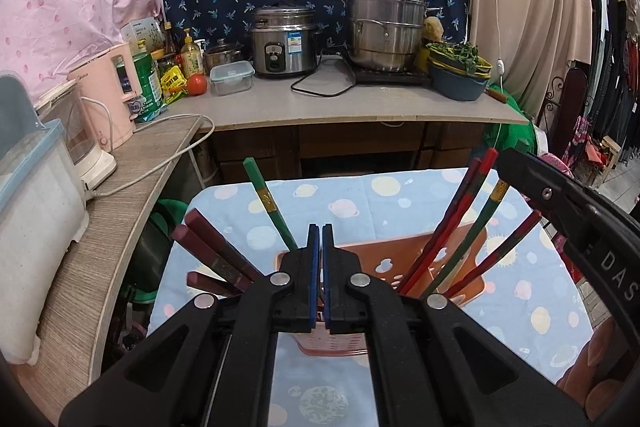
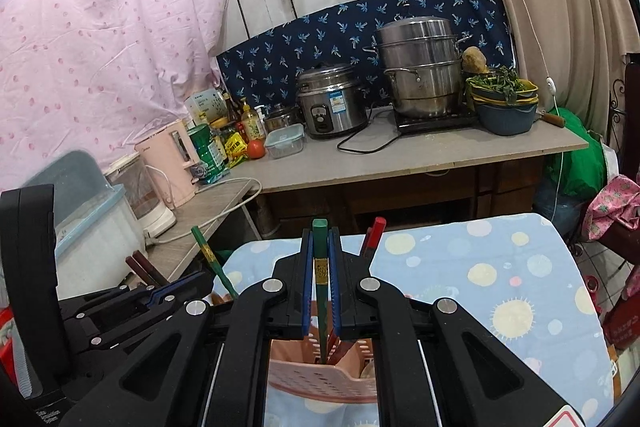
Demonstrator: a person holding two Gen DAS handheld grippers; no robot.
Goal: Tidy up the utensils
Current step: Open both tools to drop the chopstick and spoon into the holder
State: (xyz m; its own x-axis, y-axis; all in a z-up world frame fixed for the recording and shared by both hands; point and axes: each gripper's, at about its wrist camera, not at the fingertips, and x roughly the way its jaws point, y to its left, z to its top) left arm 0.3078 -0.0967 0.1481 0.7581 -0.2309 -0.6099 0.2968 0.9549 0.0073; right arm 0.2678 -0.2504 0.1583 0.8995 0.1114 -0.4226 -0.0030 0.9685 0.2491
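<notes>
A pink plastic utensil holder (image 1: 424, 259) stands on the blue planet-print cloth (image 1: 352, 199). Several chopsticks stand in it: dark brown ones (image 1: 216, 247) at the left, one green (image 1: 268, 203), red ones (image 1: 452, 223) and a green one (image 1: 476, 227) at the right. My left gripper (image 1: 321, 231) is shut and empty over the holder's near wall. My right gripper (image 2: 321, 239) is shut on a green chopstick (image 2: 320, 275) that stands upright with its tip down in the holder (image 2: 320, 375). The left gripper (image 2: 160, 295) shows at the left in the right wrist view.
A grey counter (image 1: 360, 103) behind holds a rice cooker (image 1: 282, 41), a steel steamer pot (image 1: 384, 23), a blue basin of greens (image 1: 460, 71), bottles and a tomato (image 1: 197, 84). A side shelf (image 1: 100, 227) at the left carries a pink kettle (image 1: 108, 95) and a plastic bin (image 1: 32, 183).
</notes>
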